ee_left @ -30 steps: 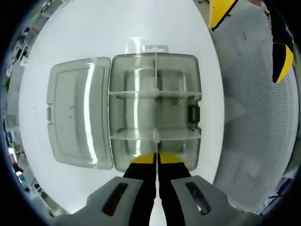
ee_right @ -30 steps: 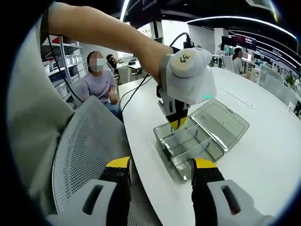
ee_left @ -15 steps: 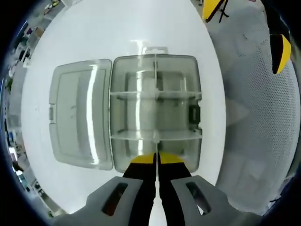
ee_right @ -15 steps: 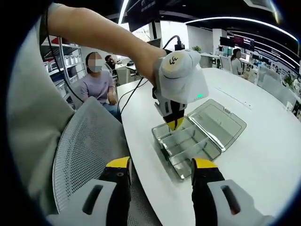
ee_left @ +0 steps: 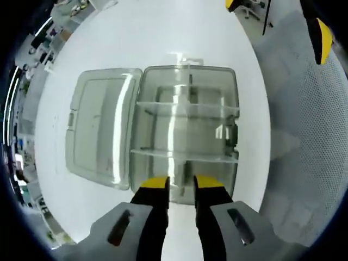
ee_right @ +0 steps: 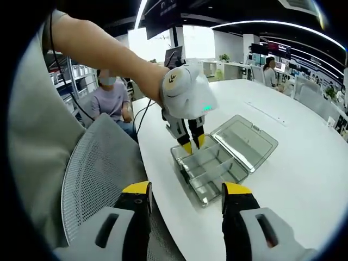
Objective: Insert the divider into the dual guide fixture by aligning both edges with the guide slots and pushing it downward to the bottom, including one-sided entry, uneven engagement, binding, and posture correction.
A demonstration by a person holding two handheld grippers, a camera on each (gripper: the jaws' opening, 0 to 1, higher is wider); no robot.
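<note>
White and round, the big table [ee_right: 304, 179] fills much of both views, with a grey mesh chair back [ee_right: 92, 174] beside it and a busy office behind. On the table sits a clear plastic box [ee_left: 187, 130] with its lid [ee_left: 100, 128] lying open flat next to it. This box looks like the guide fixture. Thin clear dividers [ee_left: 185, 156] stand inside it, running across and along, so the divider seems to be already down in its slots. The left gripper [ee_left: 180, 187] hangs just above the near wall of the box, jaws a little apart and holding nothing. The right gripper [ee_right: 185, 196] waits near the chair, jaws wide and empty. I think the pushing step is done; next comes checking that both edges sit level.
</note>
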